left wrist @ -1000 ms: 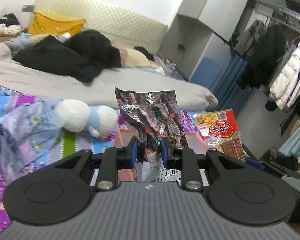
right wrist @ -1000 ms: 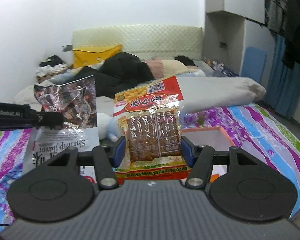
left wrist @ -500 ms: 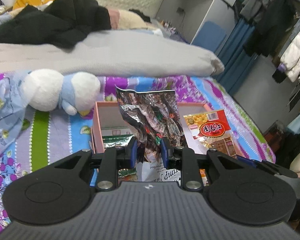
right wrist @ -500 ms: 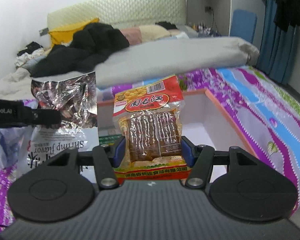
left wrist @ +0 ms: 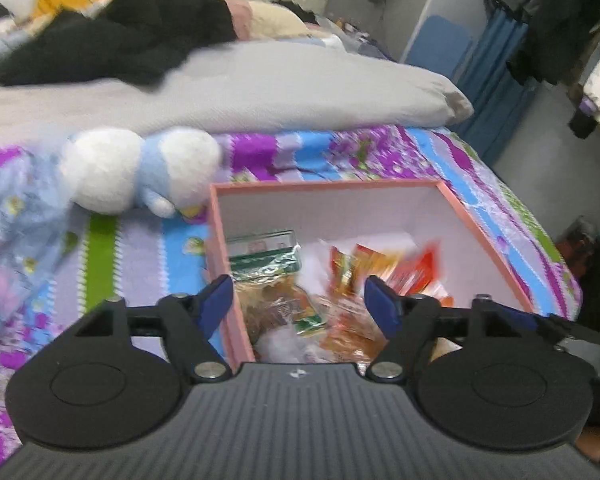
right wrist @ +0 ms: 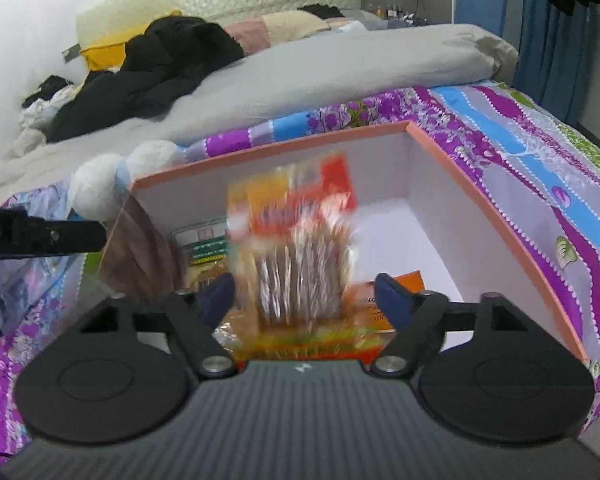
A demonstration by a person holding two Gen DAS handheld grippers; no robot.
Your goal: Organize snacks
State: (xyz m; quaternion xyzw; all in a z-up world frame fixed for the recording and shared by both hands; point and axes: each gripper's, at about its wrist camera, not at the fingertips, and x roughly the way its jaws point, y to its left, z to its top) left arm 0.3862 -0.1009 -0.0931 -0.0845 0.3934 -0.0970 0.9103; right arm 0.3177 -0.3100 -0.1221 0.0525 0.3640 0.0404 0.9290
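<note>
A pink-rimmed white box (left wrist: pixel 488 240) (right wrist: pixel 480 196) sits on the patterned bedspread and holds several snack packs (left wrist: pixel 284 312). My left gripper (left wrist: pixel 298 300) is open and empty above the box's near left corner. My right gripper (right wrist: pixel 306 296) is open over the box. The red and yellow cake pack (right wrist: pixel 296 248) is blurred, falling between its fingers into the box. A dark blurred shape (right wrist: pixel 140 256), likely the shrimp bag, drops at the box's left wall below the left gripper's finger (right wrist: pixel 40 234).
A white and blue plush toy (left wrist: pixel 136 172) lies just left of the box. A grey duvet (left wrist: pixel 260 88) and dark clothes (left wrist: pixel 120 36) lie behind. The bed's edge falls away on the right (left wrist: pixel 556 256), with hanging clothes (left wrist: pixel 560 20) beyond.
Both grippers have tilted down over the box and opened. The left has let go of the shrimp bag and the right has let go of the cake pack, which are dropping into the box.
</note>
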